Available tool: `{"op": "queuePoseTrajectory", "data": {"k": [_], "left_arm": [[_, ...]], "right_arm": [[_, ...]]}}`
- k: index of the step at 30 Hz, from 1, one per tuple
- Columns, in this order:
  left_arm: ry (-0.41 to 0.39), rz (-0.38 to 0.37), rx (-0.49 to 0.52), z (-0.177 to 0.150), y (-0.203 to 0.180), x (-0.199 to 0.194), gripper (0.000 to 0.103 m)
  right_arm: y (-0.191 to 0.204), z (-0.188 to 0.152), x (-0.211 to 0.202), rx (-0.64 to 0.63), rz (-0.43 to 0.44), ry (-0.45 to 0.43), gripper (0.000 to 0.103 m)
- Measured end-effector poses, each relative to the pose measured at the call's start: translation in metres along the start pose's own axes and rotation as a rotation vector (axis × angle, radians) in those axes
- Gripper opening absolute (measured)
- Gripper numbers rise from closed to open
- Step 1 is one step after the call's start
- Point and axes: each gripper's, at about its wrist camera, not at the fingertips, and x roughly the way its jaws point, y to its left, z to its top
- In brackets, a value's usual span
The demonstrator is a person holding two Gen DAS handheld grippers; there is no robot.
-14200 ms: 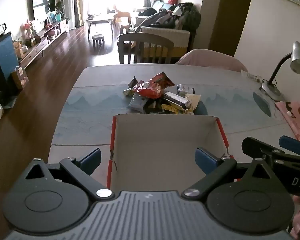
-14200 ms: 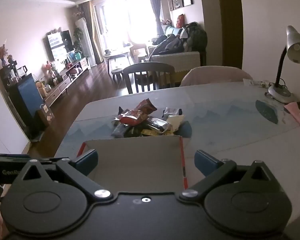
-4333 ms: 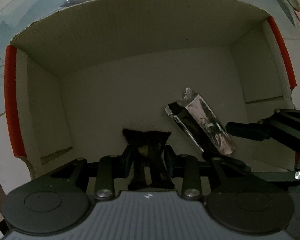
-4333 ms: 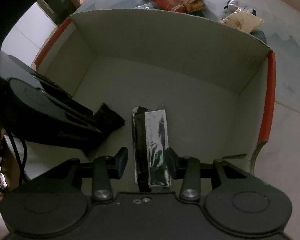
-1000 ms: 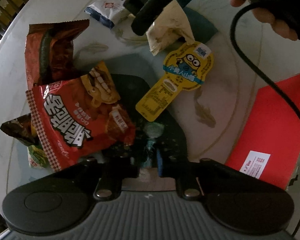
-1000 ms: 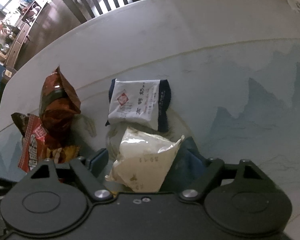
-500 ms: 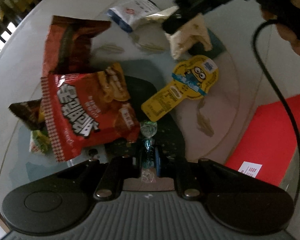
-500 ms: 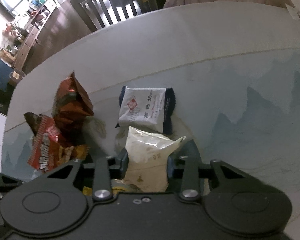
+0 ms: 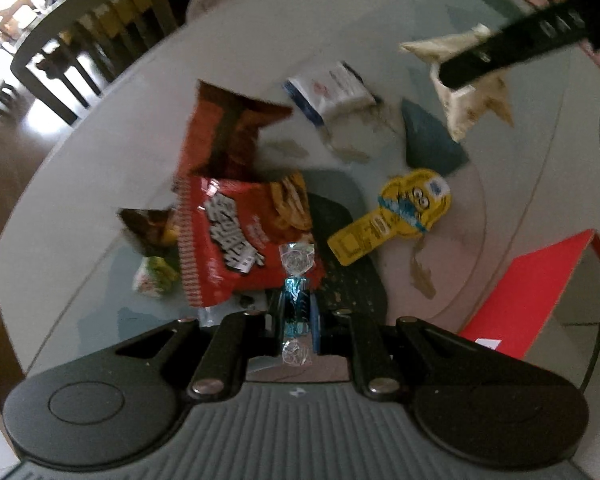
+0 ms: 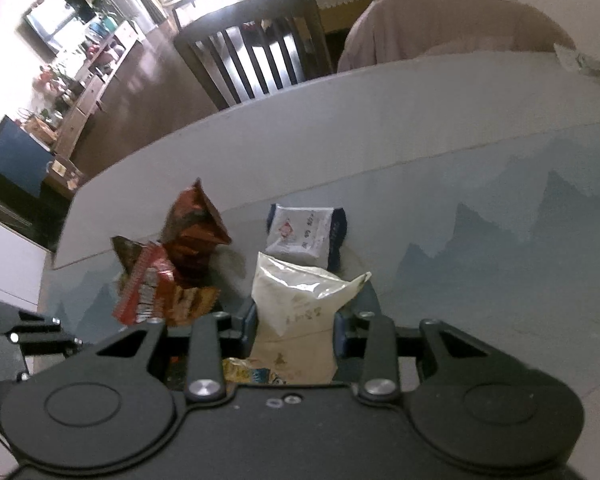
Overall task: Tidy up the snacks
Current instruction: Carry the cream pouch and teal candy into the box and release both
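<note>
Candy (image 9: 298,303) sits pinched in the left gripper (image 9: 297,315), while the right gripper (image 10: 295,326) clamps a white pouch (image 10: 300,296) above the table (image 10: 460,184).

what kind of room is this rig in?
Likely a home dining and living room: snacks lie on a dining table with a wooden chair pushed up to it, and beyond them a TV above a low cabinet.

Left tongs (image 9: 298,312) pinch a blue twist-wrapped candy (image 9: 297,294) above the snack pile (image 9: 240,216)
</note>
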Motion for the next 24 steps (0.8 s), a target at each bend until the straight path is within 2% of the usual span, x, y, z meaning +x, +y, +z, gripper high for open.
{"op": "queuePoseTrajectory", "data": {"k": [6, 14, 20, 24], "left_arm": [[-0.072, 0.029, -0.038, -0.008, -0.004, -0.041, 0.012], [-0.149, 0.057, -0.113, -0.044, -0.019, -0.093, 0.012], [-0.155, 0.012, -0.222, -0.078, -0.036, -0.121, 0.012], [-0.134, -0.003, -0.288, -0.103, -0.05, -0.125, 0.012]], "right_arm": [[0.014, -0.012, -0.04, -0.035, 0.027, -0.041, 0.035], [0.04, -0.042, -0.08, -0.085, 0.057, -0.071, 0.035], [0.053, -0.07, -0.101, -0.121, 0.066, -0.071, 0.035], [0.062, -0.09, -0.109, -0.145, 0.073, -0.059, 0.035]]}}
